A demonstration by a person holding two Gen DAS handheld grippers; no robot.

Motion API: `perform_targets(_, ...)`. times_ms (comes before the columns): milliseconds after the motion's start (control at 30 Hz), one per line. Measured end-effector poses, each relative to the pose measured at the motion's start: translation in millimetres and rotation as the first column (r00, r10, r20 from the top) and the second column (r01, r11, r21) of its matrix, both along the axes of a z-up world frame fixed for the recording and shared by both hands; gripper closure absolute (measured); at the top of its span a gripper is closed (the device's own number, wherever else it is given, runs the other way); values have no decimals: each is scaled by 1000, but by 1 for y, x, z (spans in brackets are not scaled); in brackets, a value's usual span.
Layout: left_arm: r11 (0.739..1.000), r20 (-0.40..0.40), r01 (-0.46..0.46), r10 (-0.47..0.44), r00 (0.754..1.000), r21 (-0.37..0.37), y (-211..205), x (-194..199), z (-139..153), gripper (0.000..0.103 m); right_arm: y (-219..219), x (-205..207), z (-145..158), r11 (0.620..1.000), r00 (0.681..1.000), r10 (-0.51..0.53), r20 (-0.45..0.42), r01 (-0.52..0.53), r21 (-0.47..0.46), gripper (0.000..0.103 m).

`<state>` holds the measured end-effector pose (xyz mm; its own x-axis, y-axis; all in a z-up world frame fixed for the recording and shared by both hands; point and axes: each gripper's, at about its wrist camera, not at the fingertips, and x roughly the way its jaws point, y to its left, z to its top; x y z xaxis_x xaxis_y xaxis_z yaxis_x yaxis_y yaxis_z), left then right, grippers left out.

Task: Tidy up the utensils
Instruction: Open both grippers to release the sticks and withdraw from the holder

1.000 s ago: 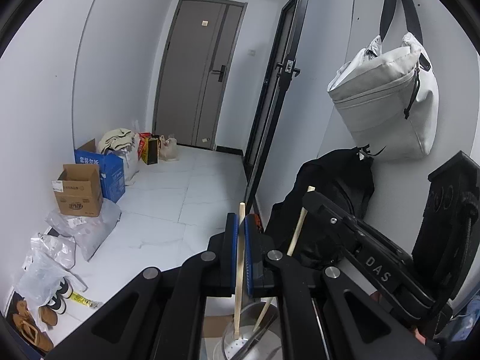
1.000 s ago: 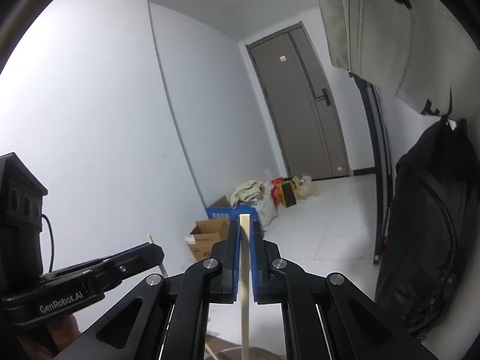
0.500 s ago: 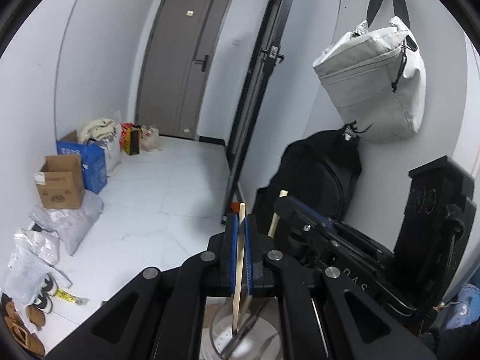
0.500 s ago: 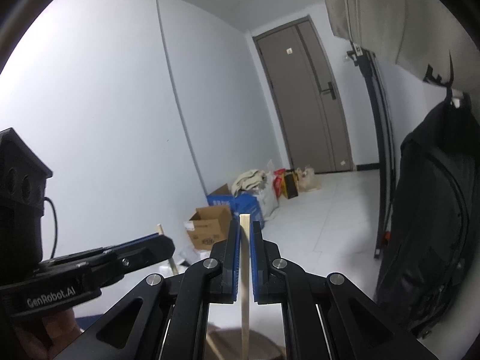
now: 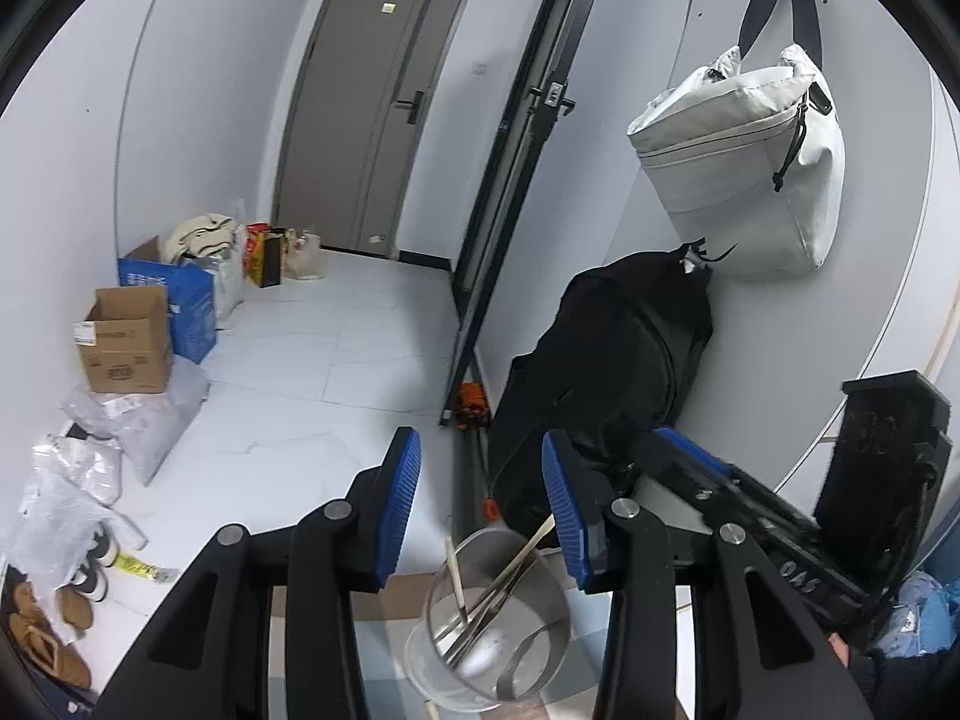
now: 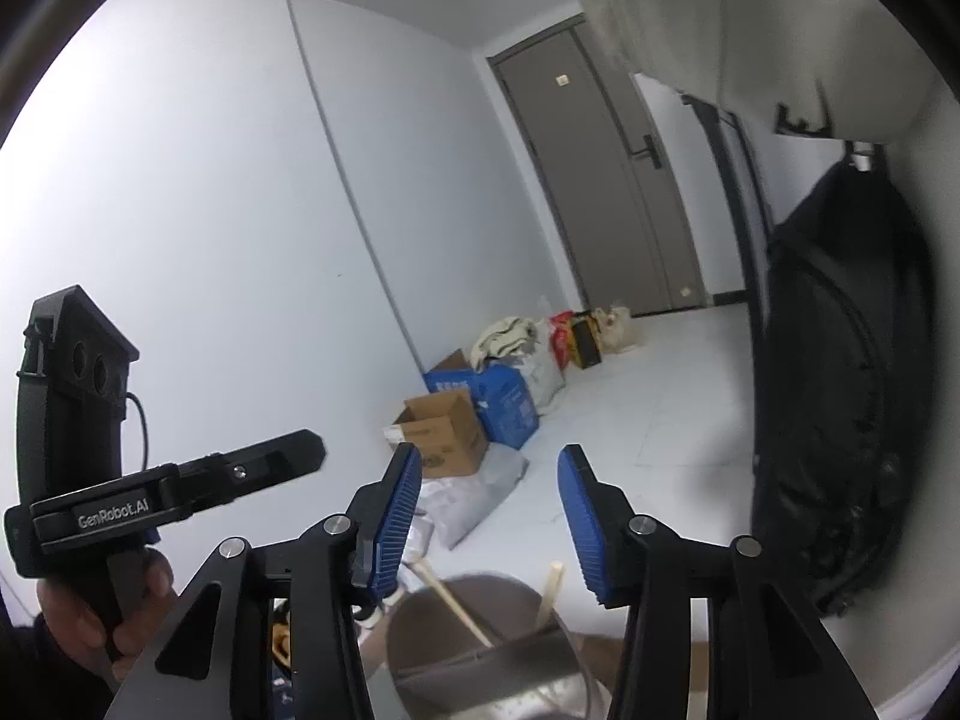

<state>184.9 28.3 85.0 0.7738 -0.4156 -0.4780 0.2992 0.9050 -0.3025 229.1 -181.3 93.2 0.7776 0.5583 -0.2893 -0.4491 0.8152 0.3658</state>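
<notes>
Chopsticks [image 5: 474, 600] now stand in the steel cup [image 5: 432, 654] at 6 o'clock under both claws. My left claw [image 5: 480, 516] and right claw [image 6: 486, 516] have just been opening; nothing sits between the jaws. I lift straight up, clear of the leaning sticks.
</notes>
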Motion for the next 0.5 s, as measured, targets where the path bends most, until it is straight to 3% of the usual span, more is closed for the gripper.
perform_targets(100, 1000, 0, -22, 22, 1000, 11, 2, -9, 2, 55, -6, -12, 2, 1000, 1000, -16, -2, 16, -4, 51)
perform_targets(367, 995, -17, -77, 78, 997, 64, 1, -35, 2, 52, -16, -44, 4, 1000, 1000, -23, -15, 23, -7, 35)
perform_targets(500, 989, -9, -121, 122, 992, 85, 0, -52, 2, 37, -15, -61, 5, 1000, 1000, -17, -24, 17, -16, 27)
